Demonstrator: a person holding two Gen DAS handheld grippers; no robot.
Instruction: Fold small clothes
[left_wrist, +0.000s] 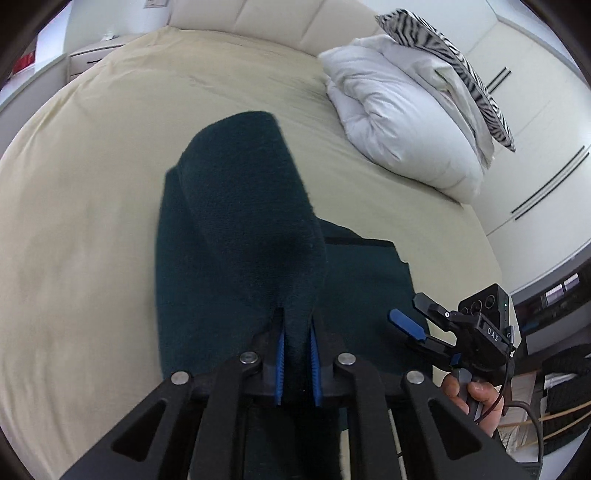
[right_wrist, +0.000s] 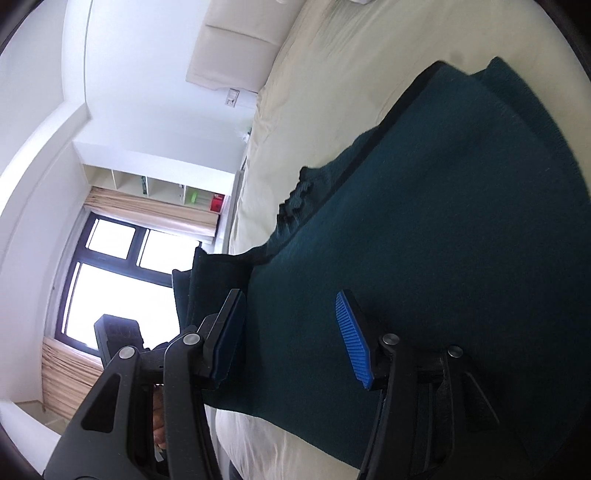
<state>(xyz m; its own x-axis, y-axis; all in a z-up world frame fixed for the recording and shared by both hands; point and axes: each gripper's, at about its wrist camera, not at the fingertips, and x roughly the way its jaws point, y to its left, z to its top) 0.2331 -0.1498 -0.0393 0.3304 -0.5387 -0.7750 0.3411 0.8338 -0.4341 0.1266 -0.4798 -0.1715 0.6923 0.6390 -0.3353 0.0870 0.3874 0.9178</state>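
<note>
Left wrist view shows the left gripper clamped on a pinched ridge of a dark green knitted garment, the blue ribbed pads pressing the fabric from both sides. From the jaws the lifted part runs straight ahead as a long rounded flap raised off the cream bedsheet, while the rest of the garment lies flat below and to the right of the jaws. Its long axis follows the line the fingers point along. The right gripper sits low to the right of these jaws, over the flat part, held in a hand.

In the right wrist view its jaws stand apart with nothing pinched; the garment spreads beneath and ahead of them. The left is the one with hold of the cloth, so the fold looks to turn on it. The knit is thick, fuzzy and limp, with a darker band along one edge. White pillows lie far ahead to the right
</note>
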